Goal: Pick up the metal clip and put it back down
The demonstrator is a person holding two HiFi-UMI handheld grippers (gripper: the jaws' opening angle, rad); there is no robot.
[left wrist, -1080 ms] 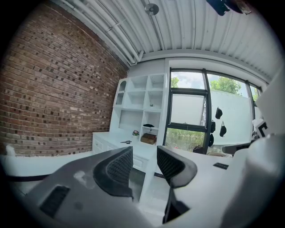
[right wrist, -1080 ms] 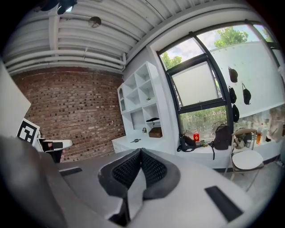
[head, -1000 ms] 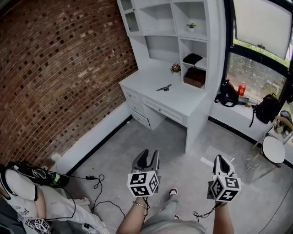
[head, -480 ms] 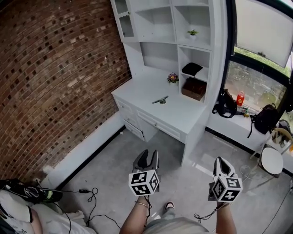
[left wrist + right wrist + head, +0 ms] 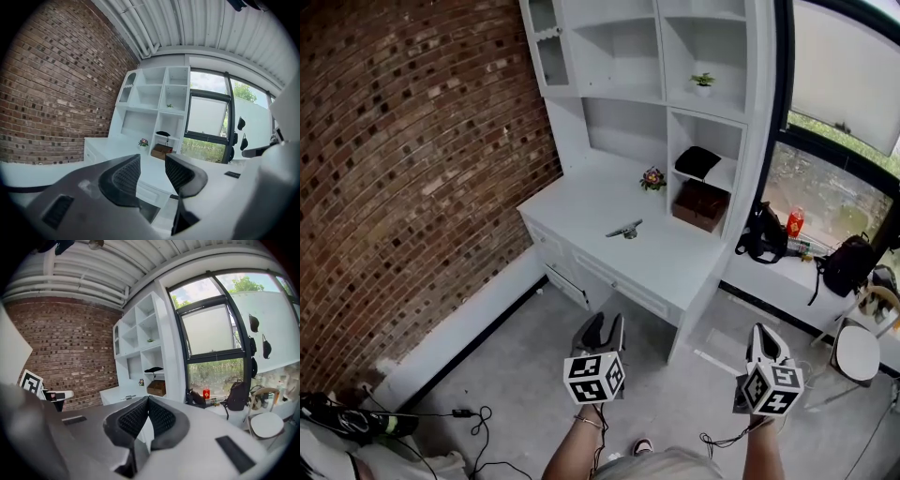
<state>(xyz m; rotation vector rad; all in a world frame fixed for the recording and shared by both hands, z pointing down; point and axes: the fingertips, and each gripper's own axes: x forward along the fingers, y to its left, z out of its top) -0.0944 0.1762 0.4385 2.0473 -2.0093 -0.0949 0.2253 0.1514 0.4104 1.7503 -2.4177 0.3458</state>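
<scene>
1. The metal clip (image 5: 625,229) lies flat near the middle of the white desk (image 5: 581,202), far from you. Nothing touches it.
2. Beyond it, toward the far right of the desk, stands a small flower pot (image 5: 652,177). A brown box (image 5: 697,204) sits just right of that, in the shelf unit's lowest bay.
3. Your left gripper (image 5: 607,321) hangs over the floor, well short of the desk. Its jaws are a moderate way apart with nothing between them.
4. Your right gripper (image 5: 766,336) is off to the right, also over the floor. Its jaws are pressed together at the tips and empty.
5. By the look of it, no part of the task is done. The approach, the grasp, the lift and the setting down all remain. The left gripper seems the better placed, since it points toward the desk and is already parted.
</scene>
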